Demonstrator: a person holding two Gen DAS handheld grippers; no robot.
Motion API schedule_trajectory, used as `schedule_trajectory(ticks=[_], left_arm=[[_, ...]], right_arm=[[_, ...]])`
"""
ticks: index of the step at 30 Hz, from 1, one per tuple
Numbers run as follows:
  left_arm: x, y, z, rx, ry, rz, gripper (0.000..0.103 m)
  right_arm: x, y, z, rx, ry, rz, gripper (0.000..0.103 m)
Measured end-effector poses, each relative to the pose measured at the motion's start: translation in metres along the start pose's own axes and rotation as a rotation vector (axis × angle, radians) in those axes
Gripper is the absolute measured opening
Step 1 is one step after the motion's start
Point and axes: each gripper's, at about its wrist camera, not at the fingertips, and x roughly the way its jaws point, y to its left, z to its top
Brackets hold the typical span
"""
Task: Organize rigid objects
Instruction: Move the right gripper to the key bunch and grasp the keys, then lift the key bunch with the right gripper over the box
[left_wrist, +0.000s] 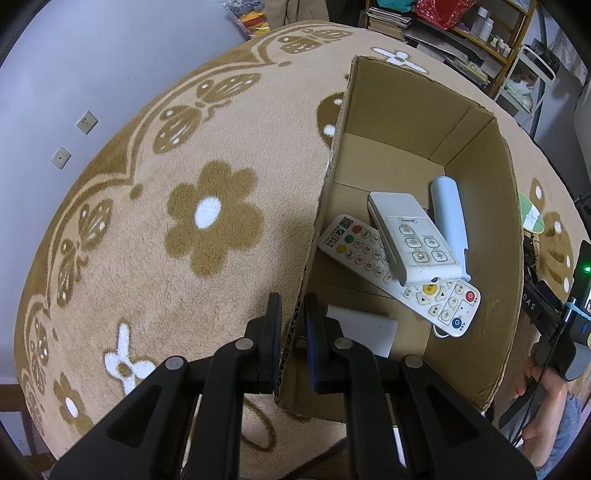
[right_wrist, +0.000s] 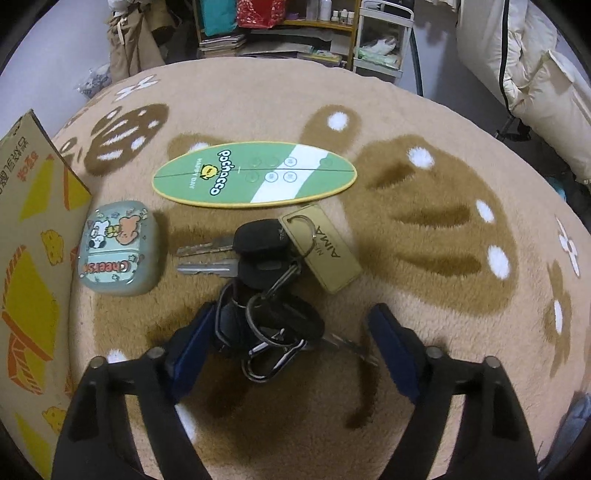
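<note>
My left gripper (left_wrist: 293, 301) is shut on the near wall of an open cardboard box (left_wrist: 476, 206), one finger outside and one inside. In the box lie a white remote with coloured buttons (left_wrist: 354, 247), a white air-conditioner remote (left_wrist: 410, 236) across it, a pale blue tube-shaped object (left_wrist: 448, 214) and a white card (left_wrist: 365, 325). My right gripper (right_wrist: 293, 312) points down, open, with a bunch of keys (right_wrist: 266, 266) and its black fobs between the fingers. A tan tag (right_wrist: 325, 247) hangs on the key ring.
On the beige flowered rug (right_wrist: 424, 295) a green oval Pochacco remote (right_wrist: 255, 173) lies beyond the keys, and a small grey-green cartoon case (right_wrist: 120, 247) sits left of them beside the box's printed side (right_wrist: 33, 240). Shelves (right_wrist: 295, 22) and bedding (right_wrist: 535, 66) stand behind.
</note>
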Motion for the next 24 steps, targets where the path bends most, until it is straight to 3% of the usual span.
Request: schedule_trajectory(ticks=[4, 10, 11, 15, 19, 24], left_arm=[[0.000, 0.000, 0.000, 0.004, -0.001, 0.004, 0.011], [0.000, 0.000, 0.000, 0.000, 0.000, 0.001, 0.011], [0.000, 0.000, -0.001, 0.001, 0.000, 0.001, 0.011], [-0.001, 0.000, 0.000, 0.000, 0.001, 0.000, 0.011], [-0.001, 0.000, 0.000, -0.002, 0.002, -0.002, 0.011], [-0.001, 0.000, 0.000, -0.001, 0.002, 0.000, 0.011]], right_arm=[[-0.005, -0.001, 0.002, 0.015, -0.024, 0.006, 0.058], [-0.009, -0.005, -0.001, 0.005, -0.053, 0.021, 0.052], [-0.010, -0.005, 0.000, 0.005, -0.058, 0.029, 0.035], [-0.018, -0.003, 0.005, 0.014, -0.078, 0.054, 0.023], [-0.024, -0.006, 0.010, 0.044, -0.089, 0.102, 0.023], [-0.040, -0.020, 0.014, 0.143, -0.125, 0.229, 0.023]])
